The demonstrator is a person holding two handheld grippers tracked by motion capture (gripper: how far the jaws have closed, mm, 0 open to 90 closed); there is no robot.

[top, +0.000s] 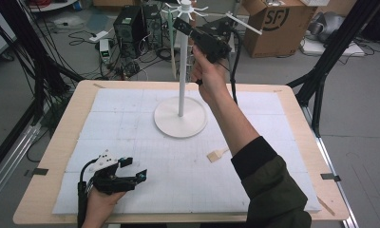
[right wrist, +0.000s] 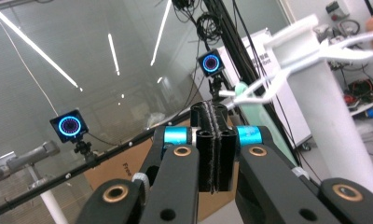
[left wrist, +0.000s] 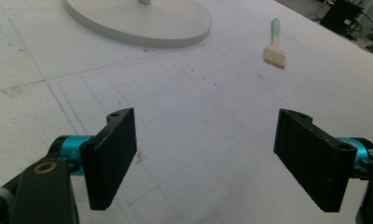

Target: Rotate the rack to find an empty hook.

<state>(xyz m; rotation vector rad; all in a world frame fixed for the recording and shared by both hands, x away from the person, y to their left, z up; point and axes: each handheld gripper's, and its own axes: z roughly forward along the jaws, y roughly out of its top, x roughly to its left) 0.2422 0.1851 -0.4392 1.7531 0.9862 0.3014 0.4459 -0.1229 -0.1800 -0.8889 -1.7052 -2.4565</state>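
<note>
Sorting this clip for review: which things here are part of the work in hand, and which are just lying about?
In the job:
- white stand with hooks at its top
- right gripper, fingers shut, raised beside the hooks
- pale green tool hanging by the pole

Lying about:
- small brush on the mat
- left gripper, open, resting low
- cardboard box

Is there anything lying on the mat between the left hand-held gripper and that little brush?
Nothing visible does. In the left gripper view, the left hand-held gripper has its jaws wide open over bare white mat, and the brush lies ahead to the right. The stand's round base sits off to the left.
</note>
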